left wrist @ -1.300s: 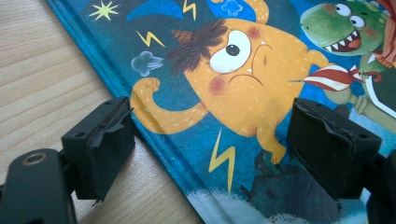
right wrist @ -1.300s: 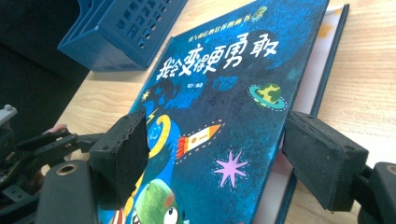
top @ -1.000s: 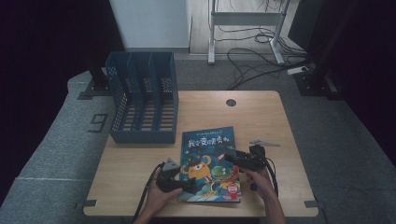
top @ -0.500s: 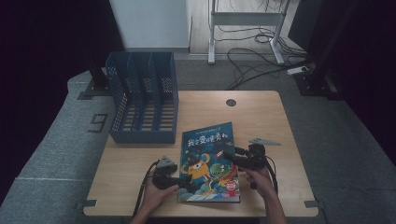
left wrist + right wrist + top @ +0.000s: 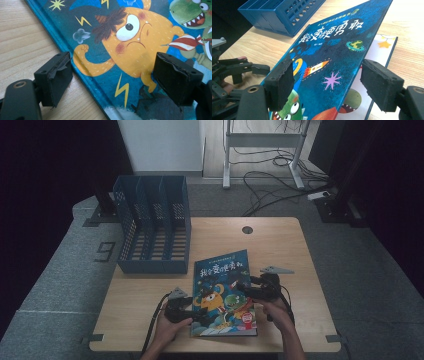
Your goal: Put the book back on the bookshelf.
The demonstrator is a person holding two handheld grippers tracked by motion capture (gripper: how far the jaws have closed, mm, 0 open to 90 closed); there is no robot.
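A: Picture book (image 5: 224, 292), glossy blue hardcover with a cartoon orange monster, lies on the pale wooden table (image 5: 280, 240) near the person's edge, just in front of the dark blue perforated plastic file rack (image 5: 152, 227).

B: Cover state?

A: In the right gripper view the front cover (image 5: 332, 62) is tilted up along its free edge, with a white inner page (image 5: 378, 53) showing beneath.

B: Right gripper (image 5: 250, 290)?

A: Jaws spread wide. One pad (image 5: 280, 83) sits over the cover's face, the other beyond the raised edge. Whether a pad touches the cover, I cannot tell.

B: Left gripper (image 5: 200, 316)?

A: At the spine side. Jaws apart, straddling the spine edge: one pad (image 5: 55, 77) over bare table, the other above the cover. Nothing pinched.
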